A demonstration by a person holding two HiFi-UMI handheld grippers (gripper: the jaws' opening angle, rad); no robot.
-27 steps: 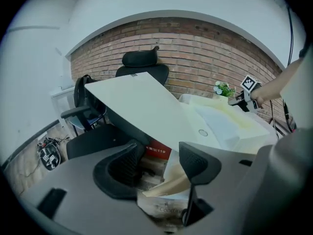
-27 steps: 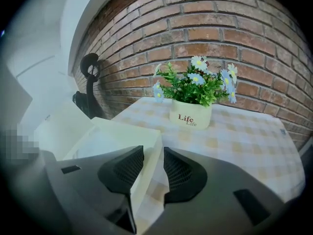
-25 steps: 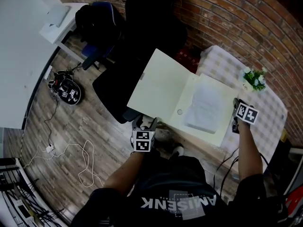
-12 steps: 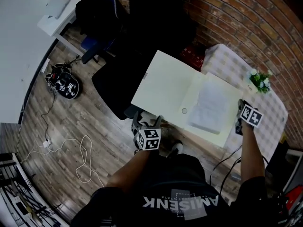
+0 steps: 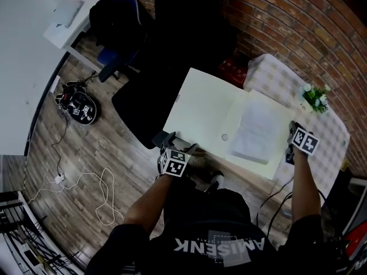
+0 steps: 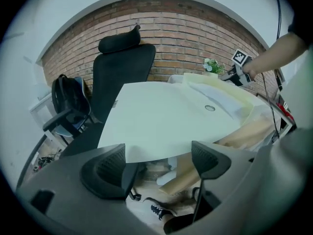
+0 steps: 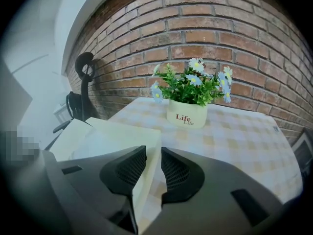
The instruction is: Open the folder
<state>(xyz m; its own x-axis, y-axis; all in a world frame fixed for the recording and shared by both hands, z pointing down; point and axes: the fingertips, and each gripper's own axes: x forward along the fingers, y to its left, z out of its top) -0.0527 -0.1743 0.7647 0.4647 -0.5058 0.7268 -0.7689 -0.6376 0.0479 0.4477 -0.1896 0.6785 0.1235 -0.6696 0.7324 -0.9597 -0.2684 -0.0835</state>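
Closing right gripper (image 7: 153,151) on the open folder (image 5: 206,110) edge, left gripper (image 6: 157,150) just spread wide, empty, beside the cover.

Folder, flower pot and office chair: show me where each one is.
folder (image 5: 203,110), head view, on its opened left cover.
flower pot (image 7: 186,116), right gripper view, on the white front.
office chair (image 6: 122,72), left gripper view, on the black backrest.

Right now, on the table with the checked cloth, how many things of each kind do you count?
folder: 1
sheaf of papers: 1
flower pot: 1
Total: 3
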